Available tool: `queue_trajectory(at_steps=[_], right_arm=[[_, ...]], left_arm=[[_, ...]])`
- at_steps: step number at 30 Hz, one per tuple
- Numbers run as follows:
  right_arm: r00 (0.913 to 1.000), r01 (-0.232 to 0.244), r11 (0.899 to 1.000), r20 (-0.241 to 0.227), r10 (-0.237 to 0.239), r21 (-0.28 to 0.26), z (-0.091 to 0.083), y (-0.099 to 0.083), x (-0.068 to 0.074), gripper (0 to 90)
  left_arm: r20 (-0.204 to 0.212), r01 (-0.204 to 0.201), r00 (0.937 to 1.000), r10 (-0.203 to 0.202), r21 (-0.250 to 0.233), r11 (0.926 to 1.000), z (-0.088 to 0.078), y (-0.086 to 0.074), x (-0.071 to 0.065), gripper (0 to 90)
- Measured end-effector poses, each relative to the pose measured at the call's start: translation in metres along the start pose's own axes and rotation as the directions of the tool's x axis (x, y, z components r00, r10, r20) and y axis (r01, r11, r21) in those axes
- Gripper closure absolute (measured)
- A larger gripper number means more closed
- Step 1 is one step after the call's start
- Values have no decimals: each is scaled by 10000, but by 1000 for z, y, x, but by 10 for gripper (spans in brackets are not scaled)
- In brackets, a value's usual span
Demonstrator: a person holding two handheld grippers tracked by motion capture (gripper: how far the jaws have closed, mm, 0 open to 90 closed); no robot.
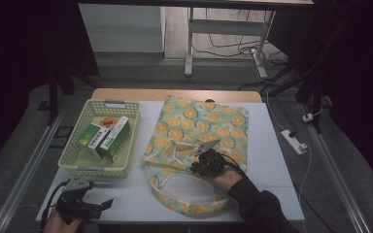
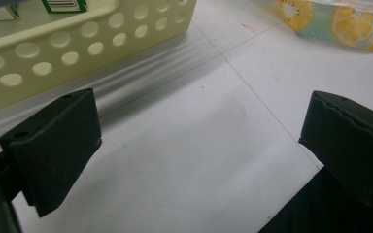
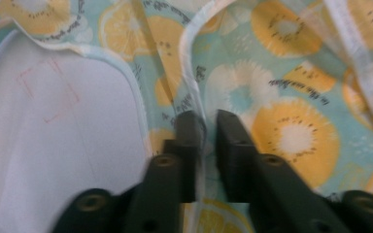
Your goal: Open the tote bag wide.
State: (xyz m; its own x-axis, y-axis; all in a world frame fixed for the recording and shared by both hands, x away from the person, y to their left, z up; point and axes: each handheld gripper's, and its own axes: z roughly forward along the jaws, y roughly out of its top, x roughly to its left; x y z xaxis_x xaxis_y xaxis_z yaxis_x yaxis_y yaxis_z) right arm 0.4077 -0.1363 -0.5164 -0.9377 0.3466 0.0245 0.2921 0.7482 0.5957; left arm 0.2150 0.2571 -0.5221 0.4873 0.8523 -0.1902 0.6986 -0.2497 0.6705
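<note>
At the near left edge of the flat white table (image 1: 277, 160), the left gripper (image 1: 102, 204) lies low over the bare top, its 2 blocky matte black jaws spread wide with nothing but smooth white surface between them. In the left gripper view, thin seam lines cross that surface

To the right and a little farther in, the right gripper (image 1: 200, 162) sits over the soft, thin fabric bag printed with orange citrus slices on pale teal (image 1: 199, 131), which lies flat and slightly rumpled across the middle of the table. In the right gripper view the 2 narrow black jaws are drawn close together on the white-piped edge of the bag's handle strap (image 3: 194, 73), pinching the limp cloth between them. The handle forms a rounded loop at the bag's near end, with white table showing through it

Farther left, well apart from the bag, stands the cream rectangular plastic basket with round perforated walls (image 1: 73, 155). Inside it lie 2 green and white cardboard boxes (image 1: 108, 137) side by side, with a small orange item (image 1: 108, 121) behind them, too small to make out
</note>
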Motion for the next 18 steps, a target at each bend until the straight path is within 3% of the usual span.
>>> queue_trajectory(at_steps=[3,7,8,12,15,18], right_arm=[[9998,53,10000,-171,-53,-19,2,0,3,612],[9986,531,9986,-14,-531,-38,4,0,9,584],[9984,566,9984,-14,-566,-16,4,0,10,615],[9977,684,9976,13,-684,107,2,-1,8,893],[9996,255,9996,-162,-252,158,1,-1,4,898],[9997,193,9998,125,-194,103,-3,1,1,899]], left_arm=[[2,1,10000,-1,-7,10000,0,0,0,14],[2,1,10000,-1,-5,10000,0,0,0,14],[4,-2,10000,2,-5,10000,0,0,0,14],[3,3,10000,-3,-10,10000,0,0,0,15],[4,-2,10000,2,-2,10000,0,0,0,15],[2,10,10000,-10,-1,10000,0,0,0,15]])
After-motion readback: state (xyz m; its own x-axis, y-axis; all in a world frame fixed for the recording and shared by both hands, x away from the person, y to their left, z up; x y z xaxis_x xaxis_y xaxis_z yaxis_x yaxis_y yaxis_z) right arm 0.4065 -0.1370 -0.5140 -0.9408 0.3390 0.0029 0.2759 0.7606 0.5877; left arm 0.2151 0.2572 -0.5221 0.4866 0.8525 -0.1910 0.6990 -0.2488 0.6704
